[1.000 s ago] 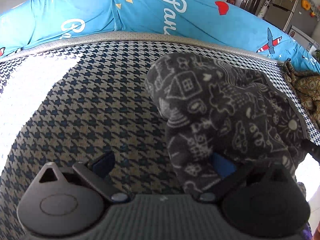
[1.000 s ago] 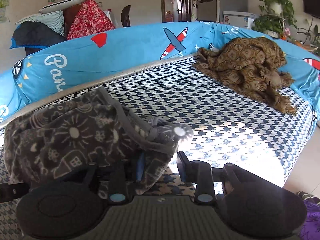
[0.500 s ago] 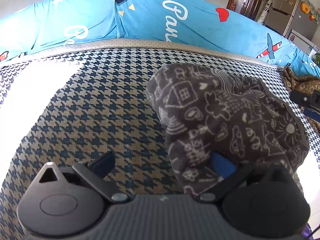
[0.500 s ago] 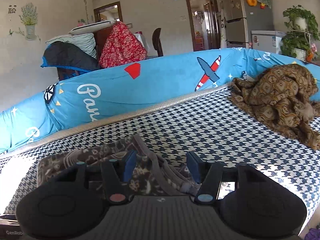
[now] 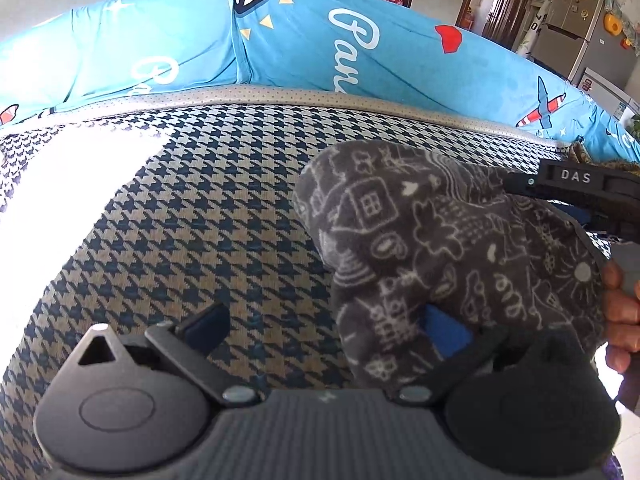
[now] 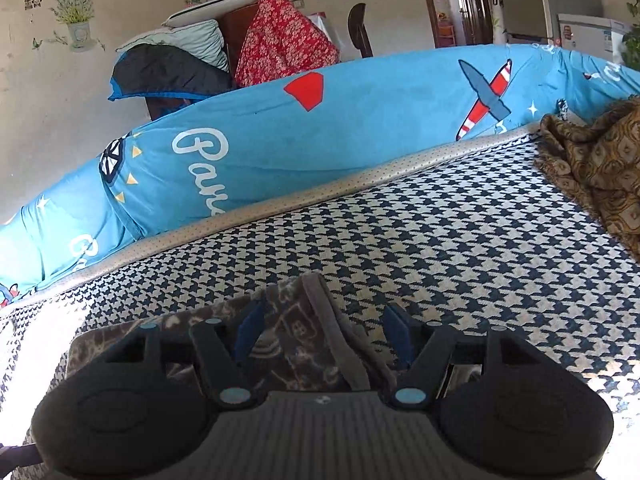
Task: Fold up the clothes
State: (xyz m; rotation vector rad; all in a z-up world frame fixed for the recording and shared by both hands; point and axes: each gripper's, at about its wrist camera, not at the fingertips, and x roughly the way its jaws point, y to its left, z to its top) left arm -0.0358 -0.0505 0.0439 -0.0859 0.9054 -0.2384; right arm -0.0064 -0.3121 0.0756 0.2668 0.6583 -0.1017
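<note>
A grey garment [image 5: 440,240] with white doodle print lies bunched on the houndstooth cushion [image 5: 200,220]. My left gripper [image 5: 320,320] stands open and wide. The garment's near fold drapes over its right finger [image 5: 444,332], and its left finger rests over bare cushion. In the right wrist view my right gripper [image 6: 322,332] has its jaws opening, with a fold of the grey garment [image 6: 300,344] lying loose between them, clear of the right pad. The right gripper's body [image 5: 580,188] shows over the garment's far right side, and a person's hand [image 5: 620,312] is beside it.
A blue printed bolster [image 6: 320,128] runs along the back of the cushion [image 6: 440,240]. A brown patterned garment [image 6: 600,168] lies crumpled at the far right. Strong sunlight falls on the cushion's left part [image 5: 60,200]. Furniture and a fridge stand beyond.
The right gripper's jaws have spread and let the grey garment go, and it has swung and drawn back so the garment sits low between its fingers. The left gripper has stayed still.
</note>
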